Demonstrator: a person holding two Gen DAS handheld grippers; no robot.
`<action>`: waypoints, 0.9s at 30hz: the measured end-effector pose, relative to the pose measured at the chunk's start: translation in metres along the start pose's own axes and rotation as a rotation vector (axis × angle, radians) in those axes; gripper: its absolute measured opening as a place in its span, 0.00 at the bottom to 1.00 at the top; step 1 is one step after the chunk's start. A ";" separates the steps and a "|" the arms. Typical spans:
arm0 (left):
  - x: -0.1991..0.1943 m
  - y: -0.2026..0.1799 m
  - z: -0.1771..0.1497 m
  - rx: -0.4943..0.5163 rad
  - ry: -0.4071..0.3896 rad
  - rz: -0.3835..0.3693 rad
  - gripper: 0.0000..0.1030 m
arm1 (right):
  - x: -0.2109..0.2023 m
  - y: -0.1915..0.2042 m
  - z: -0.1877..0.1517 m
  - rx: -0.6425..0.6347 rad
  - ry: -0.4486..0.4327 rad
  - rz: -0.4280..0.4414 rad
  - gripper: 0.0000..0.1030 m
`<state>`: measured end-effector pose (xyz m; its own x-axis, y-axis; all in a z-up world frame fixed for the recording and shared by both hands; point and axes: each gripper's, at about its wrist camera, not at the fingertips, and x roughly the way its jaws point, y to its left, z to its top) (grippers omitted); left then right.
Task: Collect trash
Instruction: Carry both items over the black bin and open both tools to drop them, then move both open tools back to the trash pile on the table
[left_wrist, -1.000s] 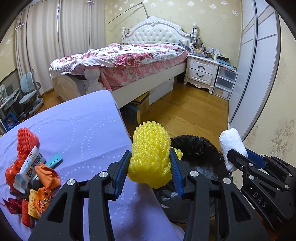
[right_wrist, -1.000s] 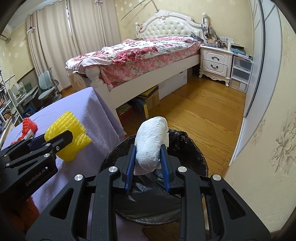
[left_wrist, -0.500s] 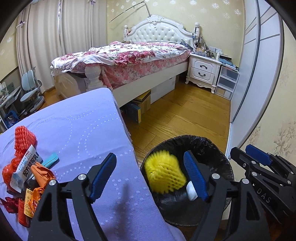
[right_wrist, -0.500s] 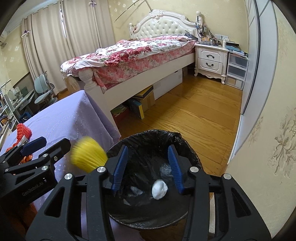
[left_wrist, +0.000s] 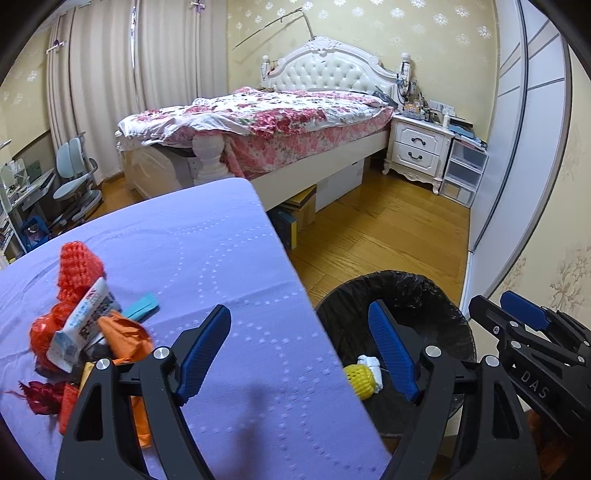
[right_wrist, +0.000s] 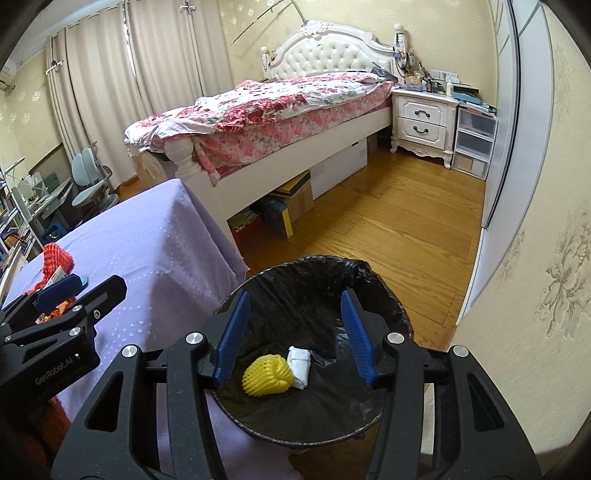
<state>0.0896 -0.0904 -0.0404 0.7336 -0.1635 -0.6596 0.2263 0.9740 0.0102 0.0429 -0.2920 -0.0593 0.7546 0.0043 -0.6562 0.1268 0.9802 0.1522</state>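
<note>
- Left tongs (left_wrist: 299, 354) spread wide, empty, over the desk (left_wrist: 207, 258) edge.
- Right tongs (right_wrist: 293, 334) just opened, empty.
- Yellow foam net (right_wrist: 266, 375) and white wad (right_wrist: 299, 366) lie touching in the black-lined bin (right_wrist: 306, 269), lower centre.

Inside black-bag-lined round bin (right_wrist: 373, 280), on the floor right of lilac-cloth-covered counter (left_wrist: 207, 243): yellow foam net (right_wrist: 266, 376), touching crumpled white tissue (right_wrist: 300, 364) on its right. At counter's left: heap of red-orange wrappers (left_wrist: 85, 332). Behind: floral-quilted bed (left_wrist: 280, 122).
</note>
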 end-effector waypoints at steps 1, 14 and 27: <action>-0.003 0.003 -0.001 -0.004 -0.002 0.008 0.75 | -0.001 0.004 -0.001 -0.005 0.001 0.006 0.49; -0.042 0.064 -0.024 -0.081 -0.016 0.112 0.75 | -0.016 0.072 -0.017 -0.089 0.021 0.114 0.49; -0.083 0.146 -0.060 -0.212 -0.023 0.255 0.75 | -0.029 0.143 -0.033 -0.210 0.042 0.220 0.50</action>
<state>0.0230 0.0744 -0.0289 0.7646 0.0888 -0.6384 -0.1031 0.9946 0.0149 0.0178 -0.1453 -0.0425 0.7210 0.2249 -0.6554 -0.1757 0.9743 0.1410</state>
